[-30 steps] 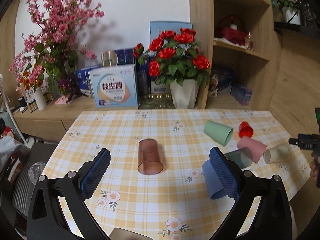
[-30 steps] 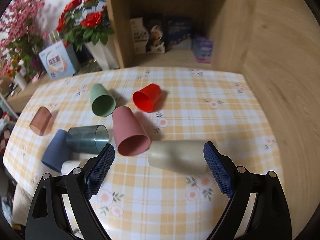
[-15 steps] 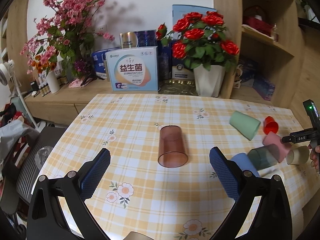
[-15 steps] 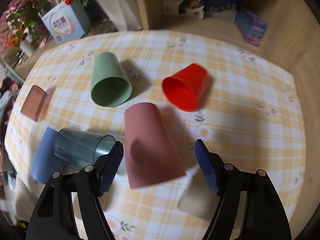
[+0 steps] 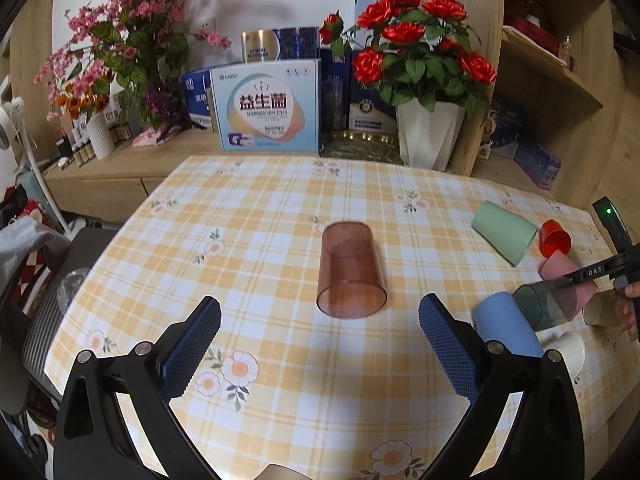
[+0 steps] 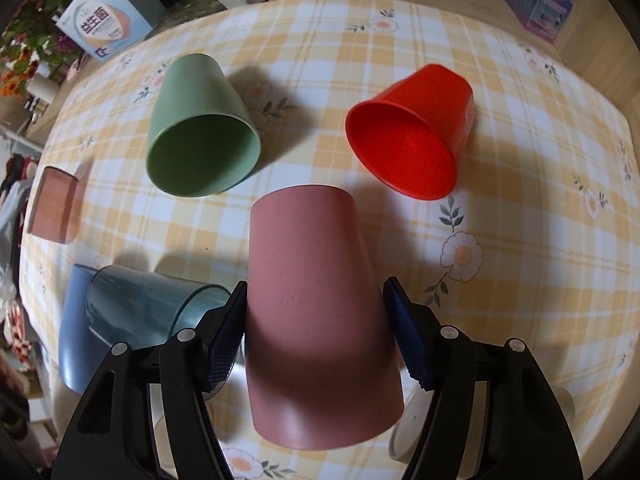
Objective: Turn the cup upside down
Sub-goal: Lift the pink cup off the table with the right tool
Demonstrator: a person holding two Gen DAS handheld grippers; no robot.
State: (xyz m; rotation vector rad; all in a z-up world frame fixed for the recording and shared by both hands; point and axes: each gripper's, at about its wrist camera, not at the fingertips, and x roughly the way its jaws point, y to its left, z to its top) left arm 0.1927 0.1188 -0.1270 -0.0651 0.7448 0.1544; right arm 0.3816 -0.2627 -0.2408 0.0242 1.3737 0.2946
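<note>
A pink cup (image 6: 316,320) lies on its side on the checked tablecloth, mouth toward the camera. My right gripper (image 6: 316,336) straddles it, one blue pad on each flank, touching or nearly touching; it is not squeezed shut. The pink cup also shows in the left wrist view (image 5: 564,270) under the right gripper's body. My left gripper (image 5: 320,344) is open and empty, hovering just short of a clear brown cup (image 5: 351,276) that lies on its side with its mouth toward me.
A green cup (image 6: 200,128), a red cup (image 6: 416,128), a clear teal cup (image 6: 148,304) and a blue cup (image 6: 74,340) lie on their sides around the pink one. A cream cup (image 5: 598,310) and a white cup (image 5: 566,350) sit near the right edge. A rose pot (image 5: 430,136) and boxes stand behind.
My right gripper has moved forward and down over the pink cup, which now sits between its narrowing pads. My left gripper has drifted slightly closer to the brown cup.
</note>
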